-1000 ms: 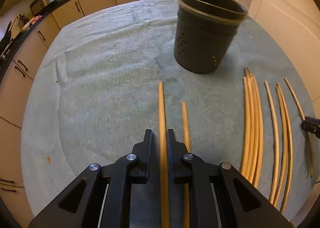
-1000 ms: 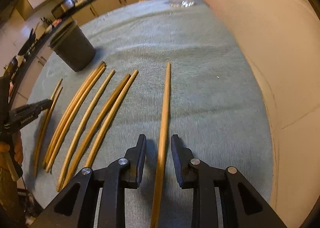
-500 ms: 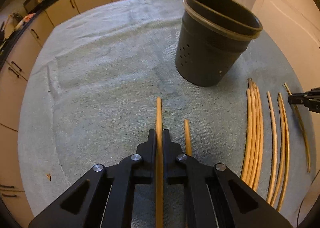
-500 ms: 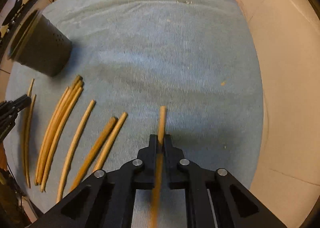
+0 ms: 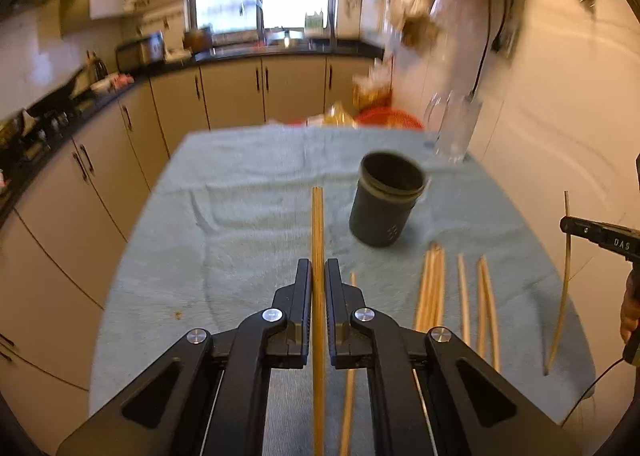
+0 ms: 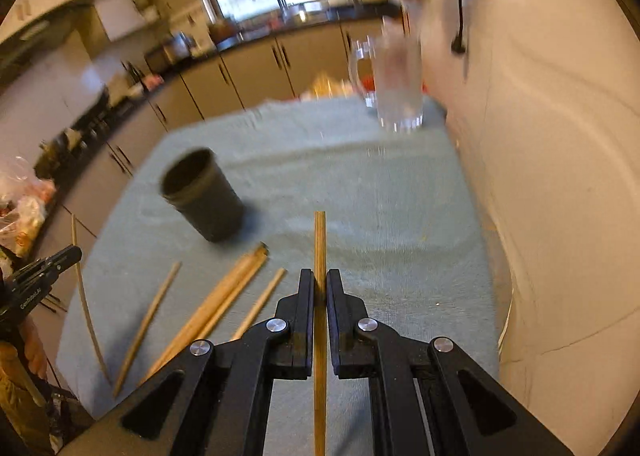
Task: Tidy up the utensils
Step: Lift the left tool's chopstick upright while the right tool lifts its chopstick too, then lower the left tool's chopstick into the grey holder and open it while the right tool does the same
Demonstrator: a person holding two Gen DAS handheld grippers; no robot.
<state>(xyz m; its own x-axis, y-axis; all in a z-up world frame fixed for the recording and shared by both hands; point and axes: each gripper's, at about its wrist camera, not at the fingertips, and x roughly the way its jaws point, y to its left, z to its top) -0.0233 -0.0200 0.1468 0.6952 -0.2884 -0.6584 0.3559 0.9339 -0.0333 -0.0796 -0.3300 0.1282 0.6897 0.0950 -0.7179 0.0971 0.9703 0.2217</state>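
My left gripper [image 5: 318, 266] is shut on a wooden chopstick [image 5: 317, 224] that sticks out ahead of its jaws, lifted above the cloth. My right gripper [image 6: 320, 276] is likewise shut on another chopstick [image 6: 319, 240], also raised. A dark perforated utensil cup [image 5: 386, 204] stands upright on the cloth, ahead and right of the left gripper; in the right wrist view the cup [image 6: 202, 194] is ahead to the left. Several loose chopsticks [image 5: 434, 288] lie on the cloth before the cup, the same chopsticks [image 6: 224, 304] showing left of the right gripper.
A grey-green cloth [image 5: 248, 184] covers the table. A glass mug [image 6: 394, 84] stands at the far right corner by the wall [image 6: 552, 136]. Kitchen cabinets [image 5: 232, 92] run along the left and back. The table edge drops off on the left.
Both grippers closed on their chopsticks and lifted them off the cloth. Both views rose and tilted up, so the cup and table now look farther and the kitchen shows.
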